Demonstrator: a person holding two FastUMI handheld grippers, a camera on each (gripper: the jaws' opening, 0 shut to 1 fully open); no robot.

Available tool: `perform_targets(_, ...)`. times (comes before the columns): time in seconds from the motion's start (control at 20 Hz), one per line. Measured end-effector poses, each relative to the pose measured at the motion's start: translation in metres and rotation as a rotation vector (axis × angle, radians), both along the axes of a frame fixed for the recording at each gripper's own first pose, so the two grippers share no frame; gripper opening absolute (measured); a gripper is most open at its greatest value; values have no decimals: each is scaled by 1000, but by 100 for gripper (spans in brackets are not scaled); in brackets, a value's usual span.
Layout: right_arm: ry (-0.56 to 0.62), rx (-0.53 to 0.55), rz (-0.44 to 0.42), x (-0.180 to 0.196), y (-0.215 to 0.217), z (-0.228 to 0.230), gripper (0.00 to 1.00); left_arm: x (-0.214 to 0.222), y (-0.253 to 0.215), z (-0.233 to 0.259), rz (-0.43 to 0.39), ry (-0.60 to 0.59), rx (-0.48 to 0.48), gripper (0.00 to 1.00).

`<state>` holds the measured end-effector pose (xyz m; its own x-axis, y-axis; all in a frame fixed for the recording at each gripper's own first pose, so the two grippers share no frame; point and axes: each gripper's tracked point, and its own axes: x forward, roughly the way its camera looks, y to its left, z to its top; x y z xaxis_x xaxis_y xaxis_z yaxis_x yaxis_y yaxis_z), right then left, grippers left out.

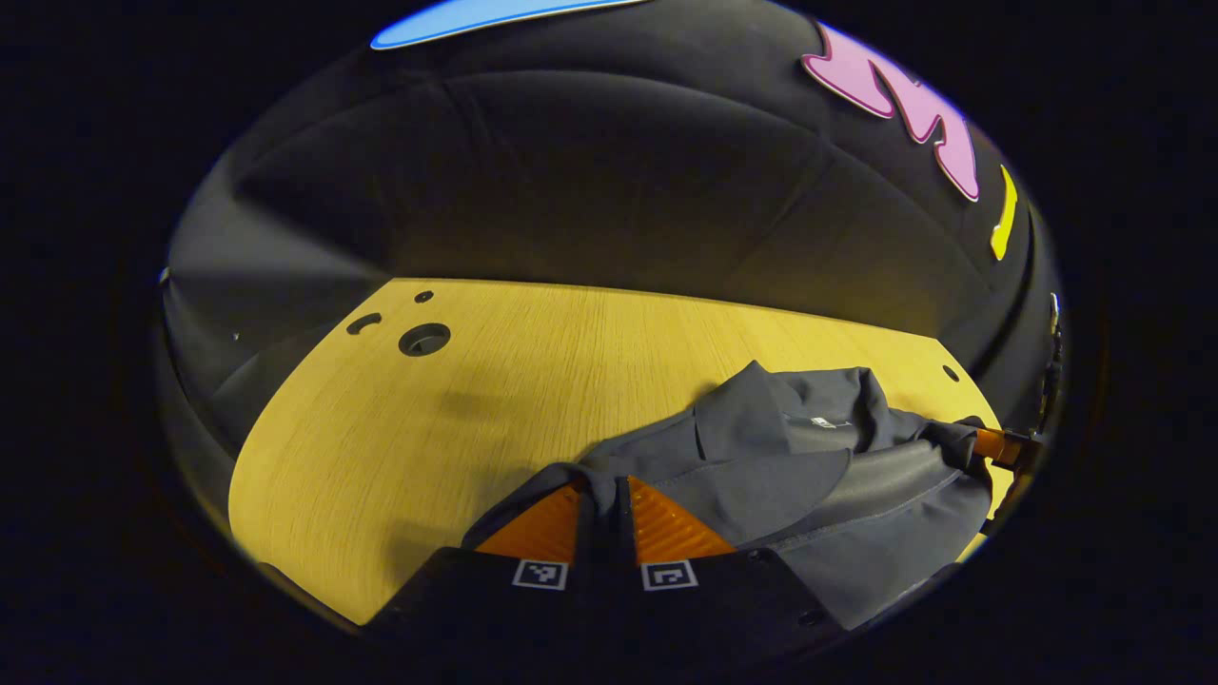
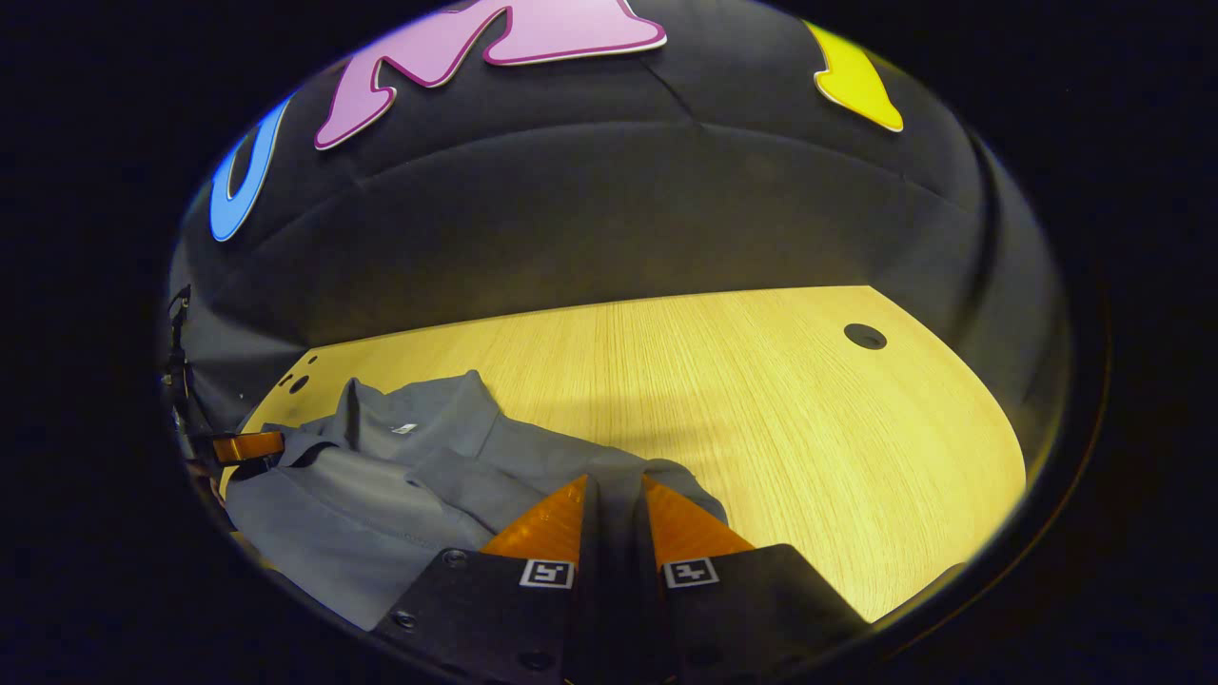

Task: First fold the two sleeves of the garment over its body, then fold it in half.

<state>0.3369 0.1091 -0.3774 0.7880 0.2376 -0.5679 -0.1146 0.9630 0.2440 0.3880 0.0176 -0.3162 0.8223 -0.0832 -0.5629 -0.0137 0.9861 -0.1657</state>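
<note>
A grey garment (image 1: 809, 476) lies crumpled on the wooden table (image 1: 400, 447), its collar and a small white label facing up. In the left gripper view my left gripper (image 1: 604, 485) is shut on a fold of the garment's cloth at its left edge. In the right gripper view my right gripper (image 2: 614, 485) is shut on a fold of the garment (image 2: 381, 485) at its right edge. Each view also shows the other gripper far off at the garment's opposite side: the right gripper (image 1: 994, 442) and the left gripper (image 2: 247, 445).
The table (image 2: 809, 447) has round holes near its corners, one hole (image 1: 423, 339) at the far left and one hole (image 2: 864, 336) at the far right. Black cloth wall rises behind the table's far edge.
</note>
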Motion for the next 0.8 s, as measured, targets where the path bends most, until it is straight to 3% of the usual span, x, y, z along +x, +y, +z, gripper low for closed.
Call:
perform_targets(0.05, 10, -12, 0, -2, -2, -1, 34, -3, 1, 1, 7, 5, 0, 18)
perform_targets(0.1, 9, -24, -4, -5, -4, 1, 39, -5, 3, 2, 15, 3, 1, 22)
perform_targets(0.15, -3, -29, -7, -6, -5, 5, 45, -7, 6, 4, 23, -2, 7, 37)
perform_targets(0.2, -15, -41, -14, -7, -7, 9, 45, -10, 9, 8, 32, -11, 17, 36)
perform_targets(0.3, -37, -58, -15, -11, -10, 17, 48, -16, 15, 18, 49, -43, 32, 65)
perform_targets(0.35, -46, -63, -15, -13, -11, 21, 55, -19, 14, 21, 54, -53, 31, 71)
perform_targets(0.45, -65, -74, -26, -17, -15, 31, 71, -26, 15, 29, 60, -68, 36, 76)
perform_targets(0.8, -147, -23, -37, -53, -18, 92, 70, -69, 7, 84, 55, -156, 44, 81)
